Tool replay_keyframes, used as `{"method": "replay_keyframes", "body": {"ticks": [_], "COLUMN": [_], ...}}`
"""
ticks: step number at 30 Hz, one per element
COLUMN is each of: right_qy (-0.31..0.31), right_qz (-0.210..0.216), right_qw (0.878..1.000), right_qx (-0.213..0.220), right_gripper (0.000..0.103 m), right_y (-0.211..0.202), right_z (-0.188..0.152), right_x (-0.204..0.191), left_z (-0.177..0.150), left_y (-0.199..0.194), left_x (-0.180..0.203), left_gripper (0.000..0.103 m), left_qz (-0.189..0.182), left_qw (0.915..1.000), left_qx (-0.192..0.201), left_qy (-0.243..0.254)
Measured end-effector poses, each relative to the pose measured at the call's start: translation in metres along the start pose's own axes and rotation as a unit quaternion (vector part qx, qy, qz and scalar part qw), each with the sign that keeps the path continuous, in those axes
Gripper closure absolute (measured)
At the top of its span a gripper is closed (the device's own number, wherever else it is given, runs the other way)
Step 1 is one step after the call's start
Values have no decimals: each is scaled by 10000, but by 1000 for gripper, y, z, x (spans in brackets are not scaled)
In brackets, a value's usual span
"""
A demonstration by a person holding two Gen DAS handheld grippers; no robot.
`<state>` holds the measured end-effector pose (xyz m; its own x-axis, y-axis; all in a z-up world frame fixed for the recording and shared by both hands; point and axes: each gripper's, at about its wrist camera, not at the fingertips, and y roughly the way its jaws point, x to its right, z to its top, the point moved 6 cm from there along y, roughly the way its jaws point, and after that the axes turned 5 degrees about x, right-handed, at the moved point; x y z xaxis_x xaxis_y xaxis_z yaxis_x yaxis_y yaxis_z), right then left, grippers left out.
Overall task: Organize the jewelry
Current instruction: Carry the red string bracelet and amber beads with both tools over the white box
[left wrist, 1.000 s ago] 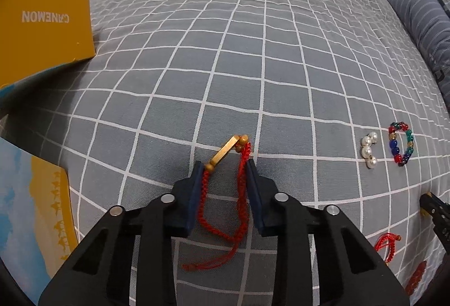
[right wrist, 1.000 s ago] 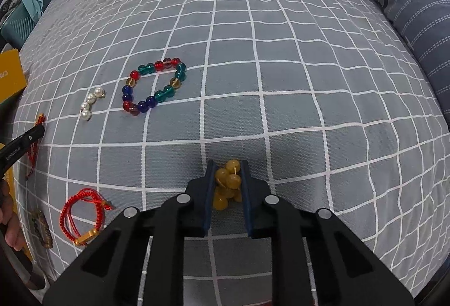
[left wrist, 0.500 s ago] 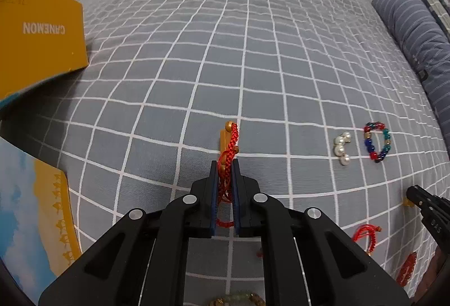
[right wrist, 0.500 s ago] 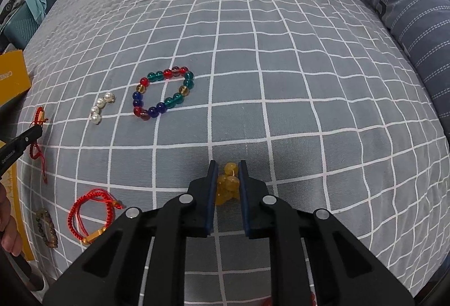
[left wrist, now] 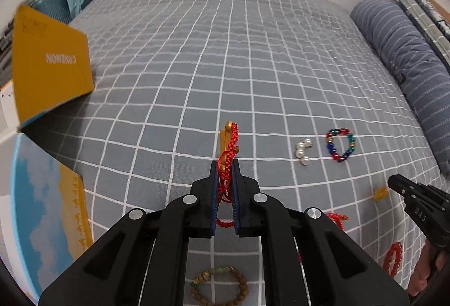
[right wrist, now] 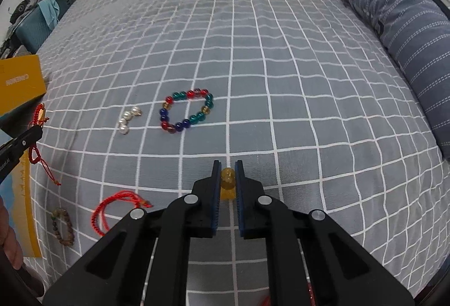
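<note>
The left hand-held gripper (left wrist: 224,165) clamps a red cord bracelet (left wrist: 228,154) above the bed (left wrist: 253,53); the right hand-held gripper (right wrist: 227,165) clamps yellow beads (right wrist: 227,182). Only the left view shows red beads (left wrist: 393,259), near right; only the right shows the cord's dangling tail.

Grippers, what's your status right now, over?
Left gripper shut on red cord bracelet. Right gripper shut on amber beads. Nothing in the way.

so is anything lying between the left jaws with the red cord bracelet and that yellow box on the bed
Nothing visible does. The left gripper is shut on the red cord bracelet, and only bare checked bedspread lies between it and the yellow box.
</note>
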<state>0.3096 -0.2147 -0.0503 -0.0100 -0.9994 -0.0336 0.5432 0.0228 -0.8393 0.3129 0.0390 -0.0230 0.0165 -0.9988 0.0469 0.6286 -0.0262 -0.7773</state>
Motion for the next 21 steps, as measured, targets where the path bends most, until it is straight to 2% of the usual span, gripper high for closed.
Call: {"method": "replay_keyframes", "body": {"ticks": [8,13,21], "right_qy": [-68,-151,-312], "right_qz": [70,-42,63], "right_qw": [9994,9979,9941], "right_qx": [344,628,1037], "right_gripper": [94,94,94], "right_y": [-31,-54,-91], "right_z": [7,11,12], "right_x": [-8,-13,-35], "left_z": [8,9,-5], "left_y": [-36,-56,-90], "left_x": [11,18,12], "left_gripper": [95,95,95], "left_qz": [-125,-172,-151], "left_qw": [9992,9982,9977], "left_qx": [352,536,642], "left_qy": [121,189,134]}}
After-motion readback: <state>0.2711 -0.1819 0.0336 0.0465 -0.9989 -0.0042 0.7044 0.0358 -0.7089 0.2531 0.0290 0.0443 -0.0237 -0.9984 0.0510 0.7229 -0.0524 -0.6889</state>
